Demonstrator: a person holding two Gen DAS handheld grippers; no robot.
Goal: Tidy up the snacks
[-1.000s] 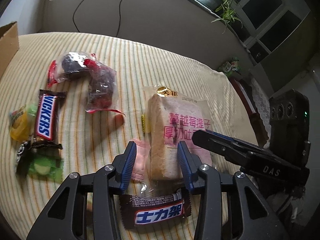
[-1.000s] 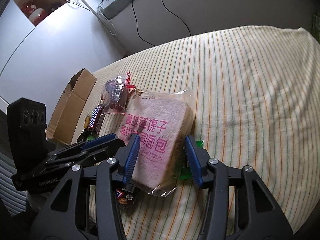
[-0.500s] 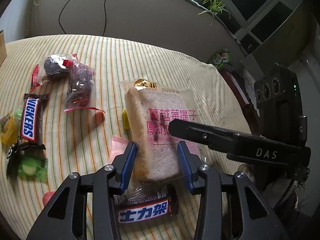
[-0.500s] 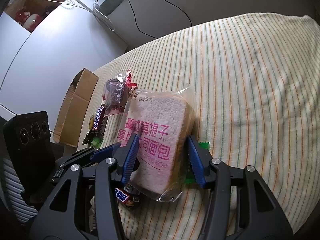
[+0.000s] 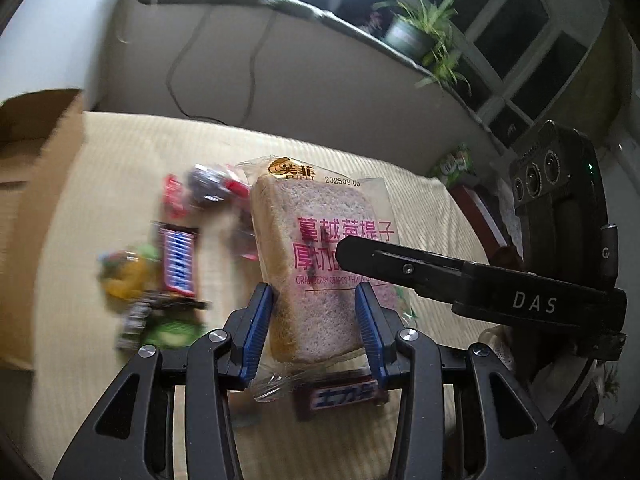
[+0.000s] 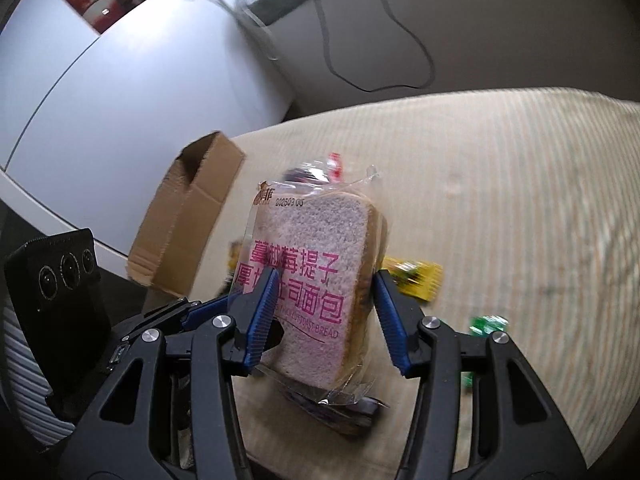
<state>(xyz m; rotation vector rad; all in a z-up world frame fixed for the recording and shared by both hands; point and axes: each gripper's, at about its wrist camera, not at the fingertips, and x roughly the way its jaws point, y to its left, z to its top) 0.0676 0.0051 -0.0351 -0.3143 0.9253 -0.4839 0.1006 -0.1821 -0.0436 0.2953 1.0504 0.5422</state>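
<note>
A clear bag of sliced toast bread [image 5: 320, 248] with pink lettering hangs tilted above the striped cloth, gripped from both sides. My left gripper [image 5: 312, 296] has its blue pads pressed on the bag's lower end. My right gripper [image 6: 326, 280] clamps the same bread bag [image 6: 316, 248] from the other side. Its black finger [image 5: 400, 268] crosses the bag in the left wrist view. On the cloth below lie a Snickers bar [image 5: 178, 264], a second Snickers bar with Chinese print [image 5: 340, 396], dark candy bags [image 5: 208, 188] and yellow and green sweets [image 5: 124, 276].
An open cardboard box [image 5: 32, 200] stands at the cloth's left edge, also seen as the box [image 6: 188, 224] in the right wrist view. A yellow packet [image 6: 416, 276] and a green packet [image 6: 486, 324] lie to the bread's right. A potted plant [image 5: 416, 36] sits on the far ledge.
Both grippers have risen with the bread bag, lifting it off the cloth and swinging it toward the cardboard box, which now fills more of both views. The scene below is motion-blurred.
</note>
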